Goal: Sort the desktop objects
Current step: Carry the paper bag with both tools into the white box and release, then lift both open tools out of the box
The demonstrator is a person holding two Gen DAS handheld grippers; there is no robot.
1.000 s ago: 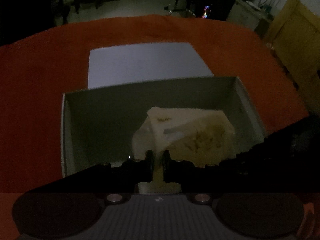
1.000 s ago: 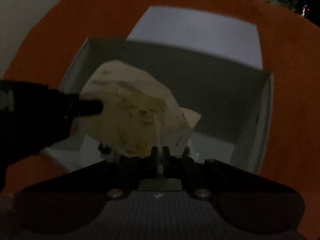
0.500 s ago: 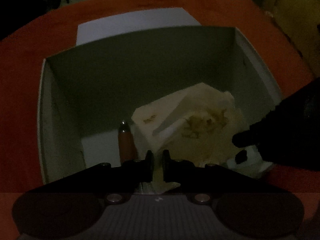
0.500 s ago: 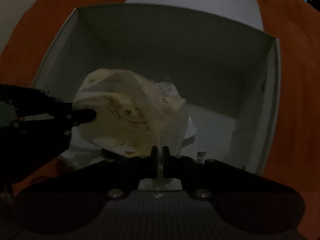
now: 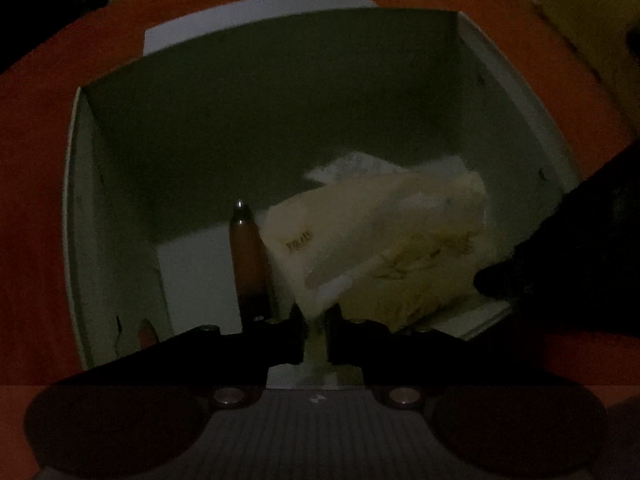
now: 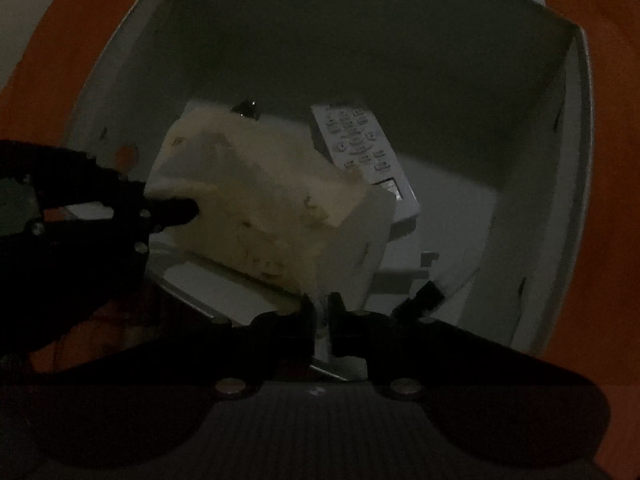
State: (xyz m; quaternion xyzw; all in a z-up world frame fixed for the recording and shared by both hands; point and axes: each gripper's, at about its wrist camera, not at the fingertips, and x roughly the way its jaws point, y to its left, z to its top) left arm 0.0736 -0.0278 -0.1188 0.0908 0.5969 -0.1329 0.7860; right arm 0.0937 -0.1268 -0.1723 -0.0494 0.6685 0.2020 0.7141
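A cream tissue pack [image 5: 384,240] hangs inside an open white box [image 5: 80,200], low over its floor. My left gripper [image 5: 316,320] is shut on the pack's near left edge. My right gripper [image 6: 320,316] is shut on its right edge, and the pack [image 6: 256,200] fills the middle of the right wrist view. The right gripper's black fingers [image 5: 500,280] show at the right in the left wrist view; the left gripper's fingers [image 6: 172,210] show at the left in the right wrist view. The box [image 6: 576,160] surrounds both grippers.
A brown pen [image 5: 248,256] lies on the box floor left of the pack. A white remote control [image 6: 360,152] lies on the floor behind the pack. The box stands on an orange tablecloth [image 5: 32,160], with its white lid [image 5: 256,12] flat behind it.
Both grippers have carried the tissue pack forward and down, from the box's near rim deep into the box. The pen and remote have come into view.
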